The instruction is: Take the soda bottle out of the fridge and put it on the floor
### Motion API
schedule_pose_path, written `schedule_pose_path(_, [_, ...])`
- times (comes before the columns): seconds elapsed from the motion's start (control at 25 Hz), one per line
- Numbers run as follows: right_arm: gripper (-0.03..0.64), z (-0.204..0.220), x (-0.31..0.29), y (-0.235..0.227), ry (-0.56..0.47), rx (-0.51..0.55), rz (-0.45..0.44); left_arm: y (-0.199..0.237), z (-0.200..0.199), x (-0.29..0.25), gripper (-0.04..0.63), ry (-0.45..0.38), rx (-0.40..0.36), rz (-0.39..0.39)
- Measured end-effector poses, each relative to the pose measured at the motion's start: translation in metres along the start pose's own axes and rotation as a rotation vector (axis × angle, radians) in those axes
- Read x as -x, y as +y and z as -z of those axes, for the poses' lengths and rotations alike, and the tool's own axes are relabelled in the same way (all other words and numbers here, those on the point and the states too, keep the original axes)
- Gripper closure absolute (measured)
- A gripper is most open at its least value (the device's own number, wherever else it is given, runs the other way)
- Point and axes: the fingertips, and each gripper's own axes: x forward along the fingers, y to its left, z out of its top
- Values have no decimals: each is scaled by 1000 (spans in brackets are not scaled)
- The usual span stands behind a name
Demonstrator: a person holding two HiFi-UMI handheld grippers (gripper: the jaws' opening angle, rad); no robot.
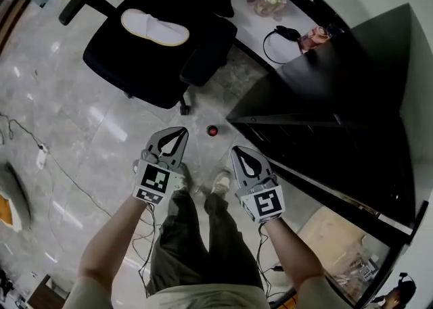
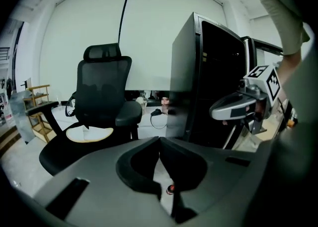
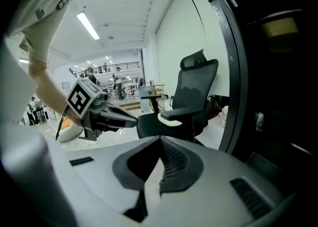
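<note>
One left gripper [image 1: 181, 132] and one right gripper [image 1: 237, 152], both clenched empty. One bottle [image 1: 212, 130], apparently red-capped, stands on the floor [image 1: 81, 118] beside one fridge [image 1: 352, 91]. Only the head and left gripper views show it.

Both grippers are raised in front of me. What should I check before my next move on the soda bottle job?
1. Left gripper empty: ok. Its jaws are together with nothing between them.
2. Right gripper empty: ok. Its jaws are together and hold nothing.
3. Bottle on the floor: cannot tell. A small red-topped dark object stands on the glossy grey floor ahead of the feet, too small to identify.
4. That object clear of the black mesh office chair: ok. It stands apart from the chair's base.
5. Door of the tall black fridge shut: cannot tell.
</note>
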Motion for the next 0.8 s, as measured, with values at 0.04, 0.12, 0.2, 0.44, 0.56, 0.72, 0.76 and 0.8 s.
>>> schedule_pose_path(0.04, [620, -13, 5, 1, -6, -6, 0, 0, -13, 6, 589, -8, -1, -2])
schedule_pose_path(0.12, [620, -38, 16, 2, -22, -14, 3, 0, -38, 19, 589, -28, 3, -4])
schedule_pose_path(0.2, [620, -66, 28, 1, -35, -20, 12, 0, -64, 31, 589, -50, 11, -10])
schedule_pose_path(0.44, [620, -152, 70, -2, -94, -13, 58, 7, -146, 78, 589, -114, 2, -57])
schedule_pose_path(0.56, [620, -194, 87, -3, -129, 1, 80, 13, -184, 103, 589, -146, -27, -69])
schedule_pose_path(0.72, [621, -244, 110, -2, -166, 1, 97, 18, -232, 136, 589, -189, -56, -82])
schedule_pose_path(0.76, [620, -257, 116, -2, -176, -2, 99, 19, -243, 144, 589, -197, -57, -88])
schedule_pose_path(0.8, [620, -270, 122, -1, -187, -5, 102, 19, -255, 153, 589, -207, -56, -93])
